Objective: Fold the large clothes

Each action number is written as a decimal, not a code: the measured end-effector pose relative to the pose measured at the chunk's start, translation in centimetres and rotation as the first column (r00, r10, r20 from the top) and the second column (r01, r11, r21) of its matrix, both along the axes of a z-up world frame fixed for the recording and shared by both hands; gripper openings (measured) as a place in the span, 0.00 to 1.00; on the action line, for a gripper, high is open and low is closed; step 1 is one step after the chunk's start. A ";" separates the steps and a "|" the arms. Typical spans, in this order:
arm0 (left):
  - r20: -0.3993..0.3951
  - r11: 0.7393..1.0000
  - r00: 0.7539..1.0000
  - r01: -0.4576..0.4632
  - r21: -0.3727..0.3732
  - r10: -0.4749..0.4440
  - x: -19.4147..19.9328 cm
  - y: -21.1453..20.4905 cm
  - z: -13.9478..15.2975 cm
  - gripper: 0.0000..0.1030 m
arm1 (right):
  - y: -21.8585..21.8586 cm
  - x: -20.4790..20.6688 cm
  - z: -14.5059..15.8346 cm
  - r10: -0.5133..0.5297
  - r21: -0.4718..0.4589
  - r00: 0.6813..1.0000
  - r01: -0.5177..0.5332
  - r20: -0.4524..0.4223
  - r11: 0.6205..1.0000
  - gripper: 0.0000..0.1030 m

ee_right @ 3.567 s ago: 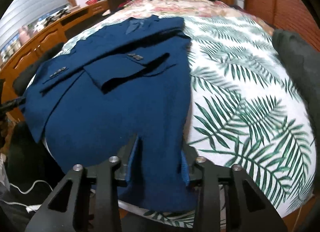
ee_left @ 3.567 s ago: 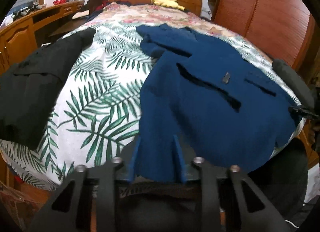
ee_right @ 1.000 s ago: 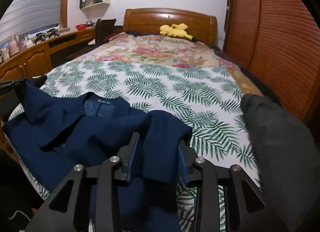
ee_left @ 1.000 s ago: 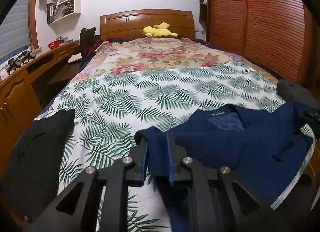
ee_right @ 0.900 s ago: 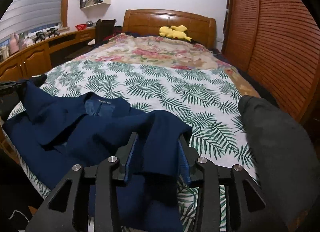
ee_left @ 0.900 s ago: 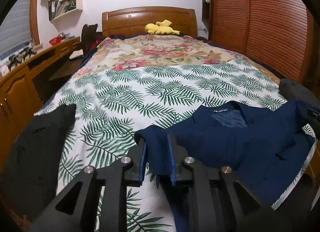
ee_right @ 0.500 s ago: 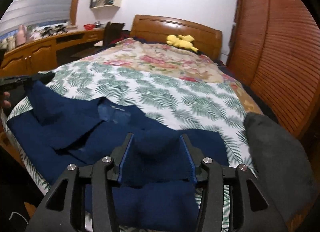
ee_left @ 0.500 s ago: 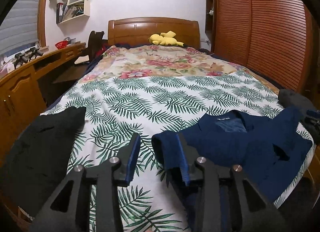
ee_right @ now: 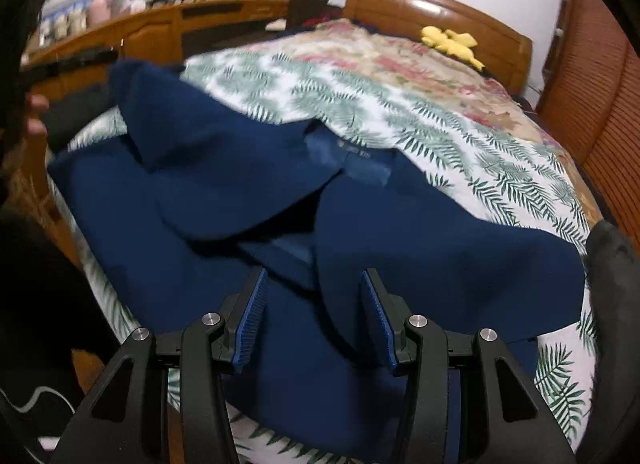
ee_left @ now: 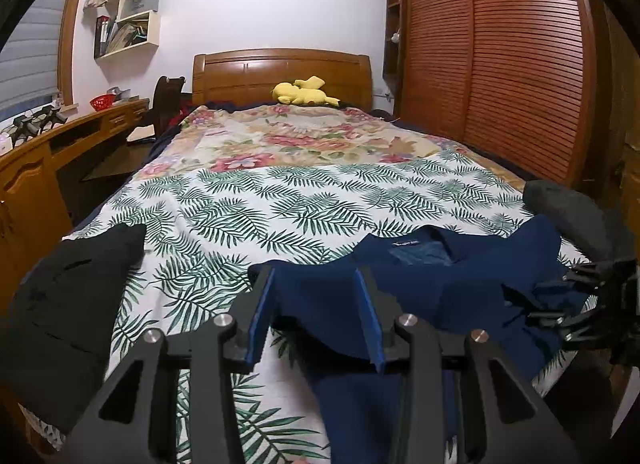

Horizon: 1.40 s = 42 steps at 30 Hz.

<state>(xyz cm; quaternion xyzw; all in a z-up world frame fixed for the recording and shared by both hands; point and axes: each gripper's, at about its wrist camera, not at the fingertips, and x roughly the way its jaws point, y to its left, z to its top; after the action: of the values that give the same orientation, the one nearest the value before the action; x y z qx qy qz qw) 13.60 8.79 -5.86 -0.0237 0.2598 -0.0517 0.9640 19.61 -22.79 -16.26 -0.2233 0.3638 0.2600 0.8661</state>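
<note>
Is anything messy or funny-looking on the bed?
The blue jacket lies bunched and lopsided at the bed's foot, one flap folded over, its lower edge hanging off. Dark clothes and a grey bundle lie at the corners.

Setting: a bedroom in a home. A double bed (ee_left: pixel 304 192) fills the space ahead of the tongs, covered with a palm-leaf sheet (ee_left: pixel 280 216) near them and a floral spread (ee_left: pixel 288 136) farther off. Wooden headboard (ee_left: pixel 280 72) at the far end, a yellow plush toy (ee_left: pixel 302 91) in front of it. Louvred wooden wardrobe doors (ee_left: pixel 500 64) run along the right of the tongs; a built-in wooden desk (ee_left: pixel 60 136) and wall shelves (ee_left: pixel 128 16) with books lie to their left.
</note>
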 end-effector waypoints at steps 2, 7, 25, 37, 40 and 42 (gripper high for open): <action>0.005 1.000 1.000 0.002 0.000 -0.002 -0.1 -0.2 0.1 0.38 | 0.2 0.6 -1.1 -0.029 -0.078 1.000 0.030 0.004 0.997 0.47; 0.011 1.000 1.000 0.005 0.008 -0.005 -0.2 -0.4 0.2 0.38 | 0.2 3.2 -1.8 -0.028 -0.127 0.999 0.024 -0.035 0.992 0.28; 0.000 1.000 1.000 -0.002 -0.007 0.002 0.0 -0.1 -0.1 0.39 | 4.9 18.0 4.6 -0.173 -0.102 0.971 0.191 0.168 0.976 0.06; 0.004 0.999 1.000 -0.031 -0.018 0.031 -0.5 1.4 0.1 0.39 | 8.3 10.5 7.1 0.070 0.117 0.992 -0.082 0.101 0.990 0.51; 0.001 0.998 0.998 -0.056 -0.017 0.056 -0.9 2.5 -0.1 0.39 | 10.6 8.0 5.5 0.150 0.098 0.987 -0.156 0.064 0.983 0.53; 0.000 0.997 0.997 -0.075 -0.021 0.075 -1.0 3.3 -0.2 0.39 | 12.3 6.3 4.4 0.209 0.088 0.977 -0.212 0.034 0.973 0.53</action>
<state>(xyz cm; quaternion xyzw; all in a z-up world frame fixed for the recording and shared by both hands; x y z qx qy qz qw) 12.57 12.10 -6.04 -0.0437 0.2580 -0.0183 0.9650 25.93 -10.45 -11.88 -0.2242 0.3154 0.3638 0.8473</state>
